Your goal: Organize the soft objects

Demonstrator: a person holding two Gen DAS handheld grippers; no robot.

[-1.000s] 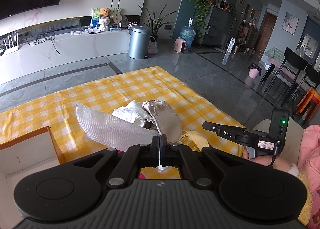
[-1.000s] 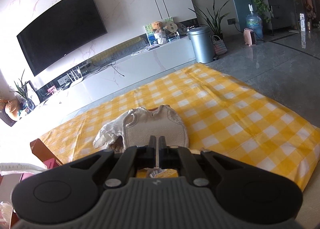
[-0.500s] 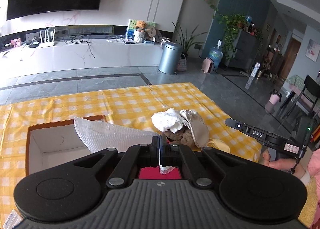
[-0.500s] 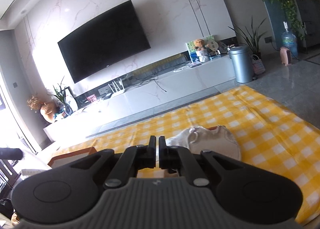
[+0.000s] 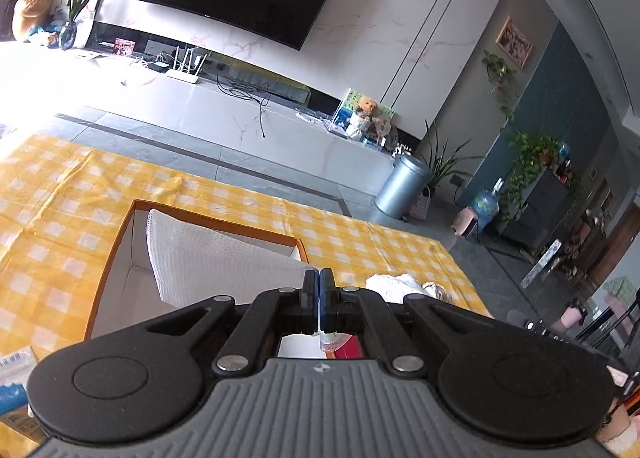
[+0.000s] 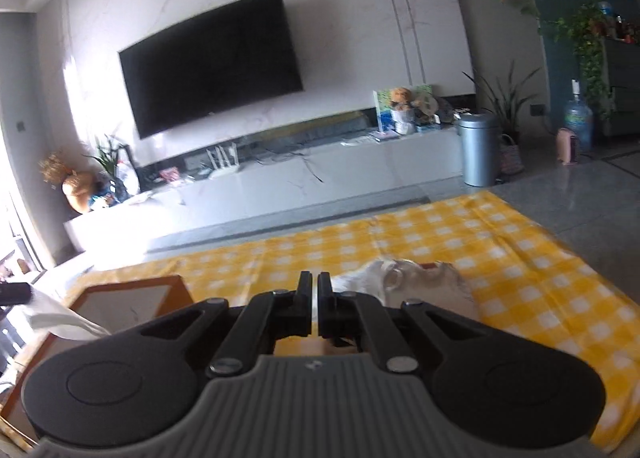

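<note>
White mesh cloth [image 5: 208, 254], now over box [image 5: 116, 242], between left fingers [image 5: 309, 290].

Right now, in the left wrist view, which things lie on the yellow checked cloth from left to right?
Orange-rimmed cardboard box → white mesh cloth held over it → pile of white and beige soft clothes.

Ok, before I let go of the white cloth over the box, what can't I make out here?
- Box floor, left wrist view: hidden by the white cloth and the left tool.
- Clothes pile, right wrist view: motion-blurred, near side hidden by the right tool.
- Red item, left wrist view: only a sliver shows under the tool.
</note>
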